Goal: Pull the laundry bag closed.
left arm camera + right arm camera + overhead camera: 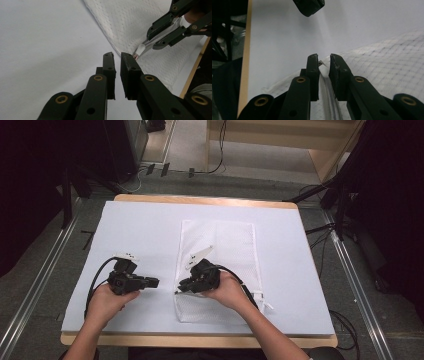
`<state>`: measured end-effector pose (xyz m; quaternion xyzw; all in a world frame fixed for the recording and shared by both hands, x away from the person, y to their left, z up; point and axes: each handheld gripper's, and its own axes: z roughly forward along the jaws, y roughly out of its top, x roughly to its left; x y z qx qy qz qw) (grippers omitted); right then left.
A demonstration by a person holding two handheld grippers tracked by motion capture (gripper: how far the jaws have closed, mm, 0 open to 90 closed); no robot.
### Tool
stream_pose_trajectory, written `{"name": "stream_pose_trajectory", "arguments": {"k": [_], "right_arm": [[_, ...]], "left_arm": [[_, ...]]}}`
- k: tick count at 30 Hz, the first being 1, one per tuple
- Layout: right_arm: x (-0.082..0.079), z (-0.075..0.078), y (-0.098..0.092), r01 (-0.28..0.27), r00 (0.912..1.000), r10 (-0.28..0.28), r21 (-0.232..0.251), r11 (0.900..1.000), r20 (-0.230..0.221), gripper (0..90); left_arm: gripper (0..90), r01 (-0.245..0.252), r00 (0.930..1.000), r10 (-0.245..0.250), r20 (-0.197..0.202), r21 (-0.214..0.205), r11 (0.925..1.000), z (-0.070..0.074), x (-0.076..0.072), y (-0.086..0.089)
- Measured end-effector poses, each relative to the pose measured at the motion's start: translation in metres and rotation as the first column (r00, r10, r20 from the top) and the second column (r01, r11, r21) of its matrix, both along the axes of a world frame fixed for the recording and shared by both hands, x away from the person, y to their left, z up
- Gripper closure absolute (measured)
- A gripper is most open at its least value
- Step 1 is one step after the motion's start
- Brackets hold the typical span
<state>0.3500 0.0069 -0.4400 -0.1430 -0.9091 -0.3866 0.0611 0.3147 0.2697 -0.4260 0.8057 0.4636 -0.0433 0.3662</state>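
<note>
Right claw (323,62) pinching zipper pull (140,49) of mesh bag (235,245), left claw (117,58) nearly closed, empty.

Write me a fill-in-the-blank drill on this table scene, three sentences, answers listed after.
1. The white mesh zippered bag lies flat on a ____ sheet that covers the wooden table.
2. The right gripper has its black jaws on either side of the bag's ____.
3. The left gripper rests on the sheet to the ____ of the bag in the high view, holding nothing.

Missing words: white; zipper; left
</note>
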Motion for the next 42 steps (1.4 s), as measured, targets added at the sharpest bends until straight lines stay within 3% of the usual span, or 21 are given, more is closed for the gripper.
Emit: {"name": "stream_pose_trajectory", "arguments": {"k": [1,8,10,12,18,21,23,25,28,30,36,42], "right_arm": [[0.001,-0.001,0.001,-0.013,0.9997,0.013,-0.004,0.9999,0.019,79.3],[0.009,-0.010,0.010,-0.047,0.9988,0.047,-0.023,0.9986,-0.010,74.8],[0.010,-0.015,0.012,-0.076,0.9969,0.076,-0.020,0.9969,-0.022,77.3],[0.008,-0.017,0.013,-0.072,0.9970,0.071,-0.043,0.9965,-0.031,79.8],[0.000,-0.021,0.013,-0.070,0.9975,0.071,-0.063,0.9956,0.004,81.8],[-0.001,-0.023,0.014,-0.074,0.9972,0.075,-0.068,0.9950,0.008,76.3],[-0.003,-0.024,0.015,-0.067,0.9975,0.068,-0.058,0.9961,0.018,76.3],[-0.006,-0.024,0.015,-0.059,0.9958,0.063,-0.065,0.9961,0.067,82.1],[-0.010,-0.024,0.015,-0.048,0.9945,0.054,-0.067,0.9966,0.089,83.1],[-0.013,-0.024,0.015,-0.036,0.9939,0.043,-0.065,0.9972,0.102,83.1],[-0.018,-0.025,0.014,0.018,0.9961,-0.013,-0.060,0.9980,0.087,83.1],[-0.024,-0.025,0.013,0.056,0.9942,-0.051,-0.056,0.9969,0.094,83.1]], "left_arm": [[82.2,0.002,1.0000,-0.002,-0.005,0.001,1.0000,0.000,0.000,0.000],[81.7,0.006,1.0000,-0.006,-0.008,-0.003,1.0000,-0.001,0.002,0.000],[81.1,0.005,1.0000,-0.005,-0.007,-0.004,1.0000,-0.001,0.002,0.000],[81.1,0.003,1.0000,-0.003,-0.006,-0.005,1.0000,-0.001,0.003,-0.001],[80.3,0.003,0.9999,-0.003,-0.013,-0.009,1.0000,-0.003,0.005,-0.004],[78.9,-0.003,0.9997,0.003,-0.025,-0.016,0.9999,-0.002,0.006,-0.005],[79.2,-0.008,0.9998,0.008,-0.019,-0.021,0.9997,-0.001,0.006,-0.008],[80.0,-0.002,0.9998,0.001,-0.021,-0.016,0.9999,-0.002,0.007,-0.013],[77.4,-0.002,0.9989,0.000,-0.046,-0.034,0.9994,-0.004,0.011,-0.021],[79.0,0.011,0.9989,-0.012,-0.046,-0.024,0.9997,-0.007,0.015,-0.027],[86.0,0.030,0.9967,-0.031,-0.075,-0.010,0.9995,-0.018,0.023,-0.037],[88.1,0.046,0.9971,-0.046,-0.060,-0.005,0.9989,-0.023,0.027,-0.049]]}}
